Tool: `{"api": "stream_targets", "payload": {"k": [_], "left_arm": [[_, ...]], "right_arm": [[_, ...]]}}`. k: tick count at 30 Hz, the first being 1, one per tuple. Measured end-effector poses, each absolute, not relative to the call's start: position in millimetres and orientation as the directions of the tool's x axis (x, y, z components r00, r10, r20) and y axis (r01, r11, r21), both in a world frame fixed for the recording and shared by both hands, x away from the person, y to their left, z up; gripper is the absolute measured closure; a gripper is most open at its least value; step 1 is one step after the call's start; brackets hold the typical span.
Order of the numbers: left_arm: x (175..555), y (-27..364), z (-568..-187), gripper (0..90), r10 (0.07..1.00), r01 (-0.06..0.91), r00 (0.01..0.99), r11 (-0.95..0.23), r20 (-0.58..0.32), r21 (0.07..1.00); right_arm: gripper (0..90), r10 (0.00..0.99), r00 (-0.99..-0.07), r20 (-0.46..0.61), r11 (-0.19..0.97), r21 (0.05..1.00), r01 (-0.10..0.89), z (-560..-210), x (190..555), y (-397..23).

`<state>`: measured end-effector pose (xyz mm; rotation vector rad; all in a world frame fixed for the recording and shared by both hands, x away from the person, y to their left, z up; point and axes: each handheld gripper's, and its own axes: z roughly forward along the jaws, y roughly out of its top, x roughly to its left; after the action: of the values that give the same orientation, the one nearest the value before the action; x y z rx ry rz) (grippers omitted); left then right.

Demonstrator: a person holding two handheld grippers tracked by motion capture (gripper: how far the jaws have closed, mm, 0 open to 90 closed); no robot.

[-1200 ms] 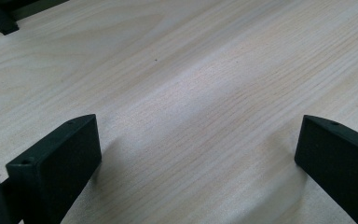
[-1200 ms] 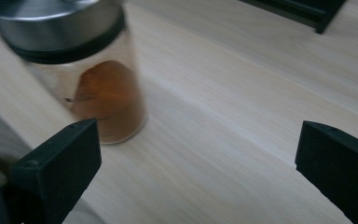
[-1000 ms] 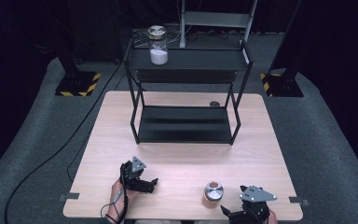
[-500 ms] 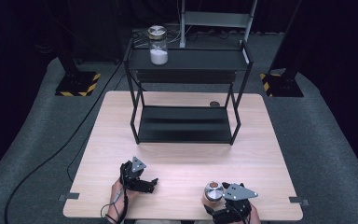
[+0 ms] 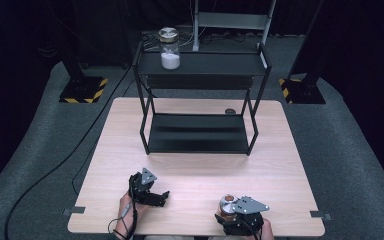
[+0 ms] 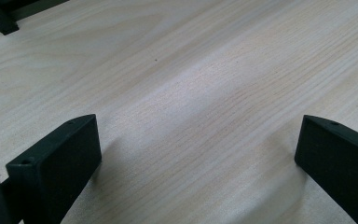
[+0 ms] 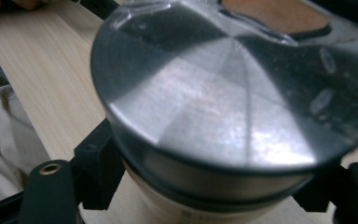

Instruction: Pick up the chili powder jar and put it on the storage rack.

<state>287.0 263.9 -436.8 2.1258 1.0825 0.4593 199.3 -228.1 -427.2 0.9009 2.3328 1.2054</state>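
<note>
A small jar (image 5: 226, 203) with a brushed metal lid (image 7: 223, 107) stands near the table's front edge, right of centre. My right gripper (image 5: 228, 214) reaches it from the front, and its jaws have just been closing. They now press on the pale jar body just under the lid, one on each side (image 7: 209, 191). At the front left, my left gripper (image 5: 161, 198) rests low over the wood. Its jaws stand wide open with only bare tabletop between them (image 6: 198, 158).
A black two-level rack (image 5: 200, 65) stands at the back of the wooden table (image 5: 195, 170). A glass jar of white powder (image 5: 169, 48) sits on its top shelf. A small round dark thing (image 5: 229, 111) lies behind the rack's right leg.
My right gripper moved left to the metal-lidded jar and its jaws closed around it. The left gripper stayed where it was.
</note>
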Motion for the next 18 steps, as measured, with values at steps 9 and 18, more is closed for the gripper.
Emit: {"api": "stream_targets", "payload": {"k": [9,18], "left_arm": [[286.9,263.9,-436.8,0.0,0.809,0.562,0.588,-0.408,0.000,0.720],[286.9,263.8,-436.9,0.0,0.809,0.562,0.588,-0.408,0.000,0.720]], "right_arm": [[30.7,0.688,-0.725,-0.027,0.419,0.831,0.367,-430.8,195.9,-230.0],[30.8,0.700,-0.714,0.001,0.402,0.826,0.396,-428.1,197.7,-231.5]]}}
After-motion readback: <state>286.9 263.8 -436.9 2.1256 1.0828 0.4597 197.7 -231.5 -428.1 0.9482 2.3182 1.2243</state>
